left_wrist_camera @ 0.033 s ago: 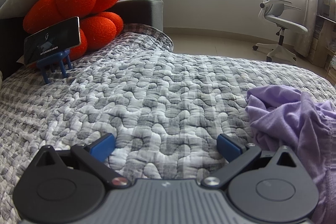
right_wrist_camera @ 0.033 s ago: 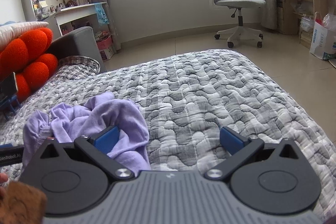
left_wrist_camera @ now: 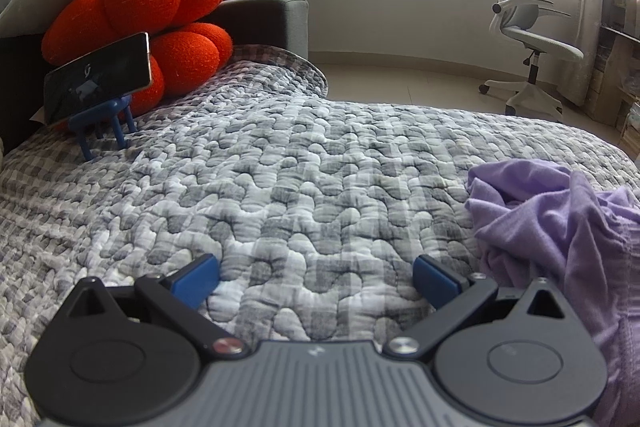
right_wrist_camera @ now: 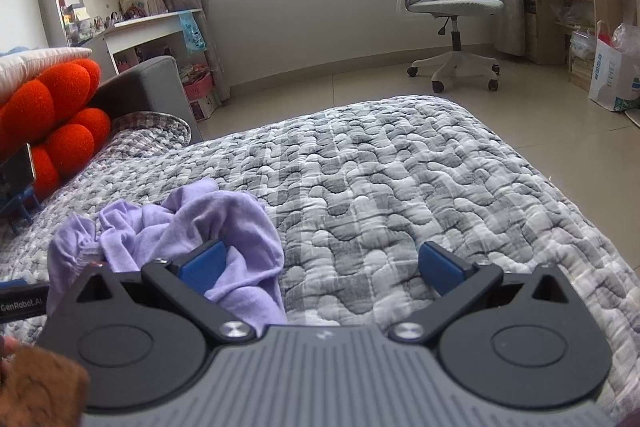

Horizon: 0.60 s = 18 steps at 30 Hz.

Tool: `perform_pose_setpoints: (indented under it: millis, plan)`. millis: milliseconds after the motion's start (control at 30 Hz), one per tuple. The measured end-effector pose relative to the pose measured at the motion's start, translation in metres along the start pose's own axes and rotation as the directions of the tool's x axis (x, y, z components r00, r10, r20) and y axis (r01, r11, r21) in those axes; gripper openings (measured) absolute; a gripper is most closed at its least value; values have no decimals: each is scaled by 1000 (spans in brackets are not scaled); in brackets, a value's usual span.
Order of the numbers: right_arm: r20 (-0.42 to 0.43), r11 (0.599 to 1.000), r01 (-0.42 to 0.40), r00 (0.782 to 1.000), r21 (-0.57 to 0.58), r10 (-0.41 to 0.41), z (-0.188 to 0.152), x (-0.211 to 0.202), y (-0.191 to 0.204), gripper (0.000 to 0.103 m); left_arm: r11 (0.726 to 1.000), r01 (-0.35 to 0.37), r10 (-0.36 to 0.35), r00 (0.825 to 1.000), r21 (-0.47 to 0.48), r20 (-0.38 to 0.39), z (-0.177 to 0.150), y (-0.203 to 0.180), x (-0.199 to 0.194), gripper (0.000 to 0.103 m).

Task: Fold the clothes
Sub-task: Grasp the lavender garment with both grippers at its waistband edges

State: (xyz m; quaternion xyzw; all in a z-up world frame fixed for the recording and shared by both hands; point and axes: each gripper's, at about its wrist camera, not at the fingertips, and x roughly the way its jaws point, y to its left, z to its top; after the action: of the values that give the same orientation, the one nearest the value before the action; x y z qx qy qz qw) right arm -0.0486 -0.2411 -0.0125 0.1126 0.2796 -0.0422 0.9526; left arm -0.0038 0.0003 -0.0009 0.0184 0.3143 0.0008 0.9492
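"GenRobot.AI" strip (right_wrist_camera: pixel 22 301) beside right tool (right_wrist_camera: pixel 320 269)

Both grippers are spread as wide as they go, nothing pinched in either. Left gripper (left_wrist_camera: pixel 316 277) tips forward and down, its 2 blue pads (left_wrist_camera: pixel 196 277) far apart with empty space between. Right gripper (right_wrist_camera: pixel 322 269) looks the same, blue pads (right_wrist_camera: pixel 202 265) wide, gripping nothing.

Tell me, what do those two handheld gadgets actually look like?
Both look alike: the left gripper and the right gripper each have a ribbed grey body, two round black discs, black linkage bars with silver screws, and blue fingers. A black part with white "GenRobot.AI" lettering shows beside the right one.
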Motion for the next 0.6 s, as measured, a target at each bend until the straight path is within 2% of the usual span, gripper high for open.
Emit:
perform_pose_setpoints:
  millis: [67, 133, 267, 367, 400, 500, 600]
  plan:
    - [-9, 1000, 5, 1000, -20, -5, 1, 3, 2, 103, 1000, 7, -7, 1000, 17, 15, -4, 0, -3, 103]
    - [9, 995, 5, 1000, -95, -4, 0, -3, 12, 103, 999, 13, -14, 999, 34, 29, -7, 1, -6, 103]
    - [52, 995, -27, 998, -93, 32, 2, -29, -3, 103, 992, 55, -52, 998, 113, -29, -5, 11, -25, 102]
    - [17, 992, -54, 998, -117, 57, 0, -40, -7, 103, 987, 74, -84, 995, 144, 62, -1, 12, -52, 102]
    - [3, 990, -67, 998, -124, 68, -1, -42, -10, 103, 985, 97, -108, 992, 142, 70, 2, 14, -60, 102]
    - [-26, 983, -86, 996, -161, 83, 0, -55, -6, 103, 967, 216, -219, 976, 133, 9, 8, 8, -76, 103]
    - [-52, 971, -136, 990, -197, 128, 2, -67, 1, 103, 951, 275, -277, 961, 142, -3, 14, -6, -88, 103]
